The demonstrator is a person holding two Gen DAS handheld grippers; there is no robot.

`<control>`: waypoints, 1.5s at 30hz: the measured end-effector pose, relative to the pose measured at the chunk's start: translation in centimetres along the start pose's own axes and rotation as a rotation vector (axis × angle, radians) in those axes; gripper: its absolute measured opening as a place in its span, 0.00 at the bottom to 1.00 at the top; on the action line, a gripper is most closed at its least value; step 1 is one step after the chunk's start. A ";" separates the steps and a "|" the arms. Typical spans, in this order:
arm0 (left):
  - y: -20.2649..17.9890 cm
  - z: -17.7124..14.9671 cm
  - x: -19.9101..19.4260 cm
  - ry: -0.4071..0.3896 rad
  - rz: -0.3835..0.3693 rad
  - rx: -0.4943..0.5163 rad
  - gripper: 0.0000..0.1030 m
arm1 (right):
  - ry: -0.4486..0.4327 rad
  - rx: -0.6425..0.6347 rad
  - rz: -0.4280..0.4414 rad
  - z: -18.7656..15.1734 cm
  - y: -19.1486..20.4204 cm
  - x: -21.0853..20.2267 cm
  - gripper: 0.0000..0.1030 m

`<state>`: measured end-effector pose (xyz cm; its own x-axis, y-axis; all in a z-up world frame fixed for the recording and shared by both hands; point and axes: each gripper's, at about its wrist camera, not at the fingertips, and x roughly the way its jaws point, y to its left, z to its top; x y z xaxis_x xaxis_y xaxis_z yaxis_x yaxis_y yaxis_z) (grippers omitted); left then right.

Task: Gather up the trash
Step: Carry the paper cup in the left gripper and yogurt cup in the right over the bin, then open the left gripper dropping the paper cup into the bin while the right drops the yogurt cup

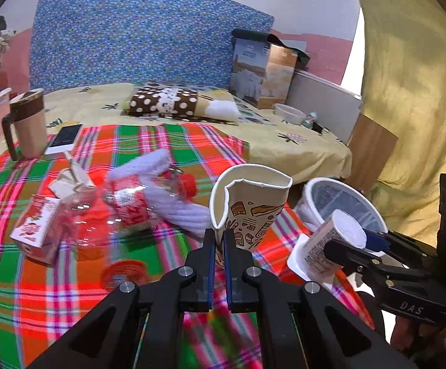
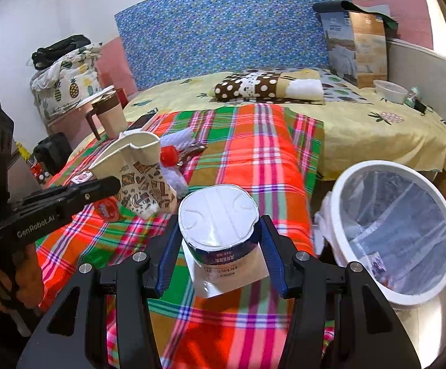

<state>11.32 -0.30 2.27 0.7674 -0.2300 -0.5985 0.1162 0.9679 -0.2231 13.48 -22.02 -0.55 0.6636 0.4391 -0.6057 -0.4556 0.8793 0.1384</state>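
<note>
My left gripper (image 1: 218, 236) is shut on the rim of a crushed patterned paper cup (image 1: 250, 206), held above the plaid cloth (image 1: 53, 292); the cup also shows in the right wrist view (image 2: 142, 178). My right gripper (image 2: 219, 224) is shut on a white yogurt cup (image 2: 221, 230), upside down, also seen in the left wrist view (image 1: 330, 240). A white trash bin (image 2: 398, 230) with a clear liner stands beside the bed, right of the yogurt cup. A clear plastic bottle with a red label (image 1: 130, 203), a red juice carton (image 1: 35, 227) and a red lid (image 1: 124, 273) lie on the cloth.
A tan mug (image 1: 27, 123) and a phone (image 1: 66, 138) sit at the cloth's far left. A white knitted cloth (image 1: 179, 203) lies by the bottle. A polka-dot pillow (image 1: 164, 101), a box (image 1: 263, 67) and a white bowl (image 1: 289, 113) lie further back on the bed.
</note>
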 end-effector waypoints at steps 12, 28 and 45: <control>-5.8 0.9 2.3 0.023 -0.103 0.066 0.05 | -0.042 0.069 -0.114 -0.1 -4.7 -2.1 0.51; -14.8 3.0 8.3 0.064 -0.254 0.174 0.05 | -0.063 0.184 -0.277 -1.2 -11.3 -4.0 0.51; -18.1 2.2 14.1 0.151 -0.296 0.202 0.05 | -0.002 0.232 -0.320 -2.1 -14.5 -3.0 0.51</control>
<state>21.38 -20.83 -0.45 0.5822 -0.5000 -0.6411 0.4519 0.8545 -0.2560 16.85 -36.43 -2.43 0.7518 0.1360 -0.6452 -0.0793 0.9900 0.1163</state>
